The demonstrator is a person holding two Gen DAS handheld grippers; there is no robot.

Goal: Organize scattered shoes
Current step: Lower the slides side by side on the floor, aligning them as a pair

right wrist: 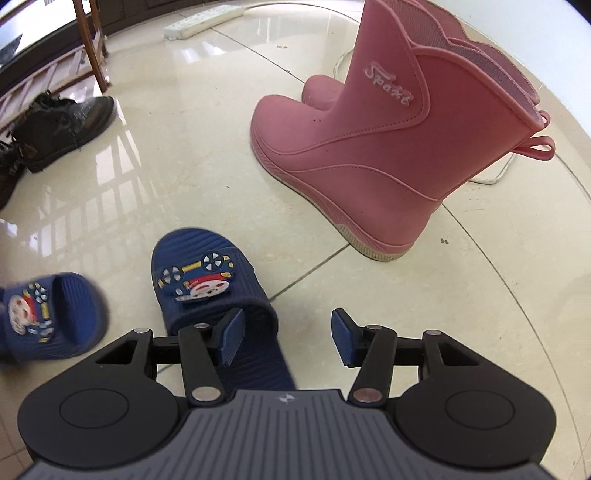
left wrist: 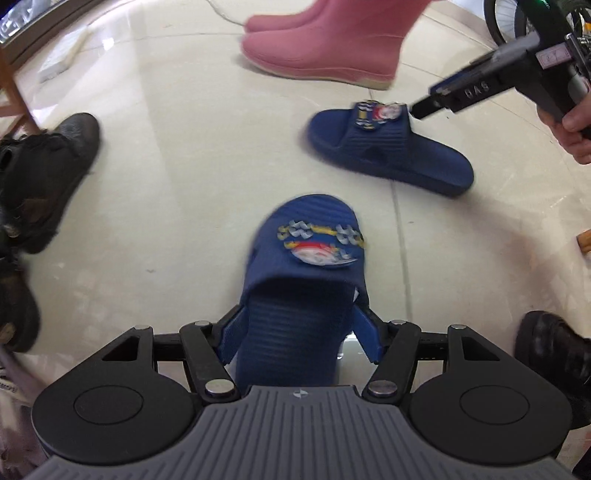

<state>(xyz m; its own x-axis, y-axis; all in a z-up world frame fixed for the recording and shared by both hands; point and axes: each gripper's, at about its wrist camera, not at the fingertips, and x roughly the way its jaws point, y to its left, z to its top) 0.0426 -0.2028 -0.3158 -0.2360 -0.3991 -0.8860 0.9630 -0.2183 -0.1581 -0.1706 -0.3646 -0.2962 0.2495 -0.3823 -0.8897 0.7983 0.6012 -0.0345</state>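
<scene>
My left gripper [left wrist: 299,336] is shut on the heel end of a blue slipper [left wrist: 314,236] with a cartoon badge, one pad against each side. The same slipper [right wrist: 55,314] is blurred at the left edge of the right wrist view. Its mate [right wrist: 207,280] lies flat on the tiled floor, toe pointing away. My right gripper [right wrist: 287,336] hangs open over that mate's heel. Its left pad [right wrist: 232,336] is in front of the strap opening, and its right pad is over bare floor, apart from the slipper. In the left wrist view the right gripper [left wrist: 421,109] is by the strap of the mate [left wrist: 388,155].
Two pink rubber boots [right wrist: 369,147] stand upright just beyond the slippers. Black shoes [right wrist: 62,125] lie at the left by wooden furniture legs [right wrist: 92,44]. Another black shoe [left wrist: 554,362] sits at the lower right. A white power strip [right wrist: 203,20] lies at the back.
</scene>
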